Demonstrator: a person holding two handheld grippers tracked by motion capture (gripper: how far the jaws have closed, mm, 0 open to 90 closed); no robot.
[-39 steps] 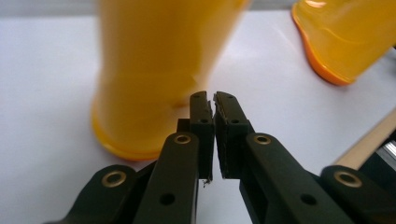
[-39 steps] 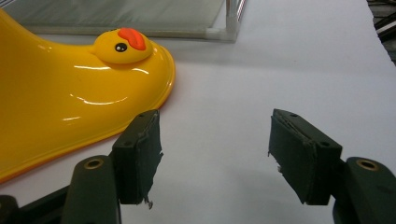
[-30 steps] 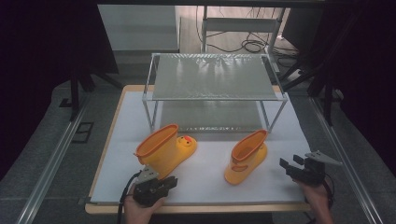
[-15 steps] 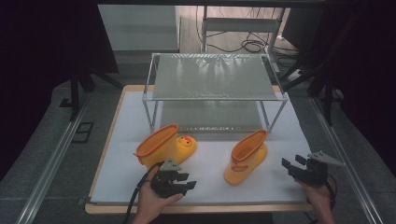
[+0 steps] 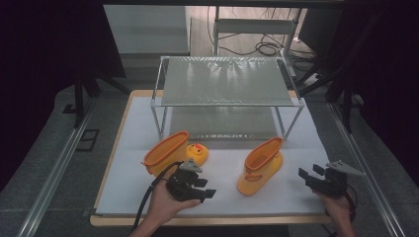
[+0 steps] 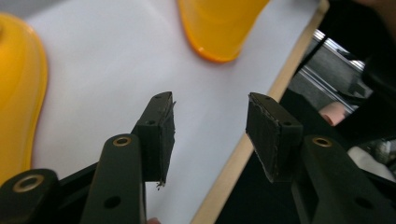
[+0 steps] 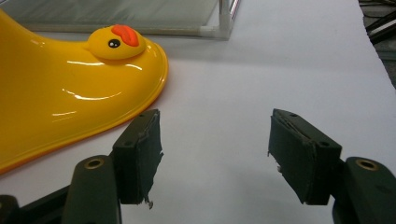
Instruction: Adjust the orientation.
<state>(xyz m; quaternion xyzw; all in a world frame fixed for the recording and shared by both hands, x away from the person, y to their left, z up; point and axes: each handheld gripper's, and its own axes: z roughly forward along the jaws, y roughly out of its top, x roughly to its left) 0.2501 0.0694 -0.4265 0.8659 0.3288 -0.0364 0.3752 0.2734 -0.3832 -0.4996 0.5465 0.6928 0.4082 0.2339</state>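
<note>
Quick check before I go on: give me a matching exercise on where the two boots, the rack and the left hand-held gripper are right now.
Things:
1. boot lying on its side
2. upright boot
3. wire rack
4. left hand-held gripper

Places or states:
A. stands at the back of the white mat
B. jaws open, nothing between them
C. front left of the mat, duck face on its toe
D. front right of the mat, opening upward

Pairs: 1-C, 2-D, 3-A, 4-B
</note>
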